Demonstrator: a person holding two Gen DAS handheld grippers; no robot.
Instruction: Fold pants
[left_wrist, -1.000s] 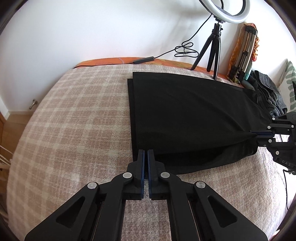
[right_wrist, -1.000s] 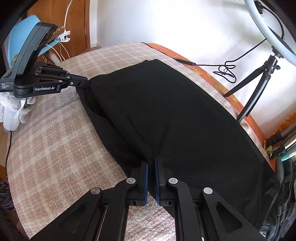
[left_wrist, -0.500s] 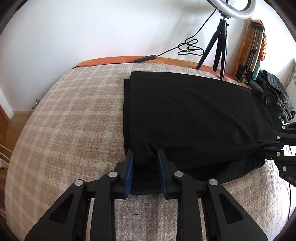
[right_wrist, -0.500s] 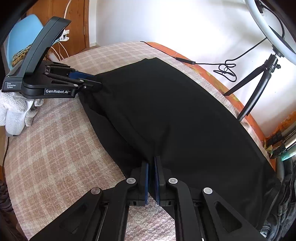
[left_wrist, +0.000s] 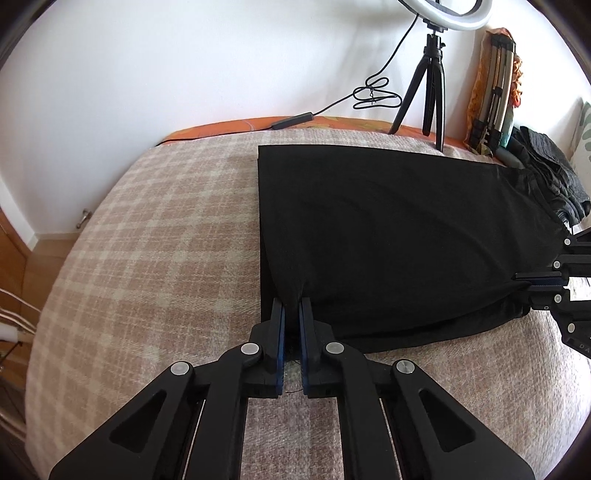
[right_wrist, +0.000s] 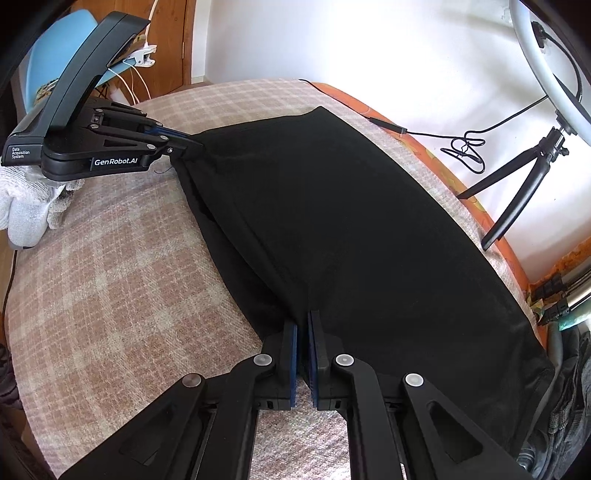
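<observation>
The black pants lie folded lengthwise on the checked bed cover; they also show in the right wrist view. My left gripper is shut on the near hem corner of the pants and lifts it slightly; it also shows in the right wrist view. My right gripper is shut on the near edge of the pants at the other end; it also shows in the left wrist view. The top layer is stretched taut between the two grippers.
A ring light on a black tripod stands at the far edge of the bed, its cable along the wall. Dark clothes are piled at the right end. A blue chair stands beyond the bed's left end.
My left gripper opened, moved forward over the hem corner and has closed on it. The right gripper has kept its hold. The near edge of the pants is now pulled tighter.
</observation>
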